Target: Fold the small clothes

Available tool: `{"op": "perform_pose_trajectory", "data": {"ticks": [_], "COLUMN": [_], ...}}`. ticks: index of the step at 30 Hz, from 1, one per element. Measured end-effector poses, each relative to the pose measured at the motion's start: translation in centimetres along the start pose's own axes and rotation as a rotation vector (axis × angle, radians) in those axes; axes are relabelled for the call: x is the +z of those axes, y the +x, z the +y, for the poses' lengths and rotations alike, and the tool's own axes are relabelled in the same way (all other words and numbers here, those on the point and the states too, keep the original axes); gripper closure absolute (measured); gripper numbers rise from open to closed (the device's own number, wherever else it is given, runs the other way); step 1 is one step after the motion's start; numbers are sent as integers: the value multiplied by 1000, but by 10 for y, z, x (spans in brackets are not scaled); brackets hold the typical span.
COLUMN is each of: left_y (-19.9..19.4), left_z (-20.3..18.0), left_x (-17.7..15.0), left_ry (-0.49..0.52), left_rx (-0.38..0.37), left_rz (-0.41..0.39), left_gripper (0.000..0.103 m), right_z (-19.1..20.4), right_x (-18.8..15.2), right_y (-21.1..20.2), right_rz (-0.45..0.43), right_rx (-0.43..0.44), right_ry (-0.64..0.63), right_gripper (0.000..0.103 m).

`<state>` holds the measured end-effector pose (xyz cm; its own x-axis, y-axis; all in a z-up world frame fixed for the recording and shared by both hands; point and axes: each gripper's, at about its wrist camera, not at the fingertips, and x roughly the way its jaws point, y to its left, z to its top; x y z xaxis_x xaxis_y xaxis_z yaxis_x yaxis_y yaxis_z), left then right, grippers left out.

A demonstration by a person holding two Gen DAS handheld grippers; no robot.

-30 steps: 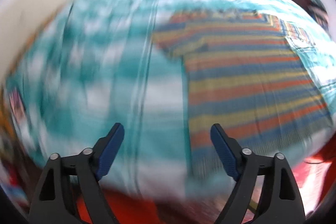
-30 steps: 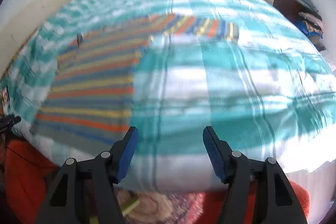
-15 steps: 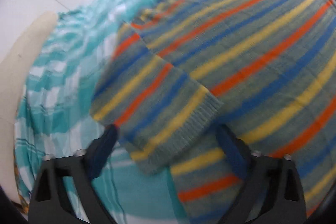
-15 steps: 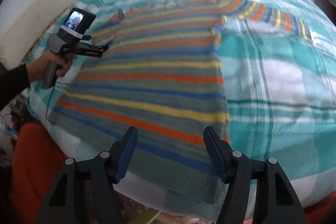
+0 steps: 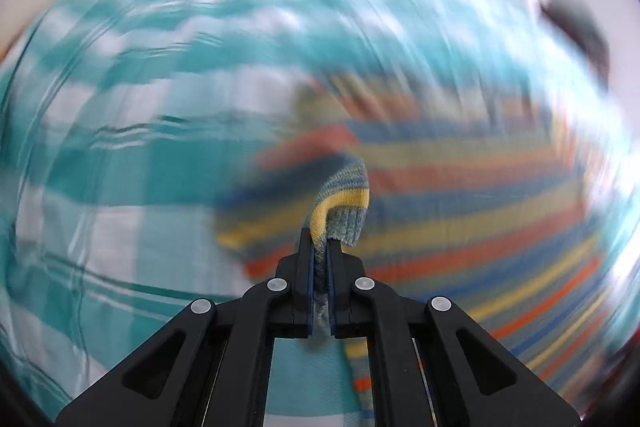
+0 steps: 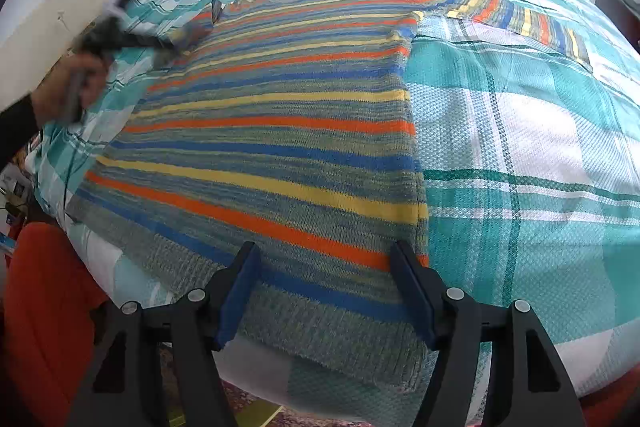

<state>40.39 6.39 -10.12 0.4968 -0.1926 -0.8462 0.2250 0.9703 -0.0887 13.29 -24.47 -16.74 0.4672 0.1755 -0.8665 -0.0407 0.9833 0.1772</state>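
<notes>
So the striped sweater (image 6: 272, 131) is lying front-up and mostly flat on the teal plaid bedspread (image 6: 532, 131), hem toward the near edge of the bed, one sleeve stretched out flat on the far side of the body. The left gripper (image 5: 319, 251) is clamped tight on the cuff of the other sleeve (image 5: 344, 207), with a little fold of ribbed knit poking up past the tips. The right gripper (image 6: 326, 291) has its jaws wide apart and is hovering just above the sweater's hem, holding nothing.

My guess is the step in hand is bringing that sleeve across the sweater's body. Stuff I'd worry about:

- The bite is only on the cuff edge. Knit is stretchy and floppy, so a fast swing could let it creep out of the pads, or just stretch the sleeve rather than fold it at the shoulder.
- The left wrist view is heavily smeared, so that hand looks to be moving quick. Nothing is pinning the sweater's body, and the right gripper isn't touching it, so a hard pull could drag the whole sweater sideways and bunch the shoulder.
- The hem sits right at the bed edge, partly over it from what I can tell. Any drag toward that edge and the sweater could start sliding off.
- The bedspread might ruck up along with the sweater and leave a lumpy fold.
</notes>
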Motion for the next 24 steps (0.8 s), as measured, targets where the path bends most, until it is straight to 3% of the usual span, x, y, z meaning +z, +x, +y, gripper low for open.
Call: {"op": "perform_pose_trajectory", "data": {"ticks": [2,4,8,14,15,16,17,19,24], "left_y": [-23,-27,6,47,49,50,47,36,44], "left_z": [53,112,185,198,202,209,213,223,219], "left_x": [24,42,38,16,13,10,4,-12,-36], "left_ry": [-180,-344,-536,-571,-597,-635,-670,-729,-739], "left_rx": [-14,23,114,141,122,111,105,63,-53], "left_rz": [-61,-84,-4,80,80,81,81,39,27], "left_gripper": [100,100,100,97,93,82,60,40,39], "right_z": [-1,0,5,6,7,8,8,10,12], "right_x": [0,0,0,0,1,1,1,1,1], "right_y": [1,2,4,7,7,8,9,9,11], "right_rz": [0,1,5,12,13,13,14,15,12], "right_rx": [0,-2,-13,-20,-21,-23,-25,-29,-32], "right_ry": [0,-1,-16,-18,-20,-22,-25,-32,-37], "right_gripper": [35,34,30,28,27,26,25,24,21]}}
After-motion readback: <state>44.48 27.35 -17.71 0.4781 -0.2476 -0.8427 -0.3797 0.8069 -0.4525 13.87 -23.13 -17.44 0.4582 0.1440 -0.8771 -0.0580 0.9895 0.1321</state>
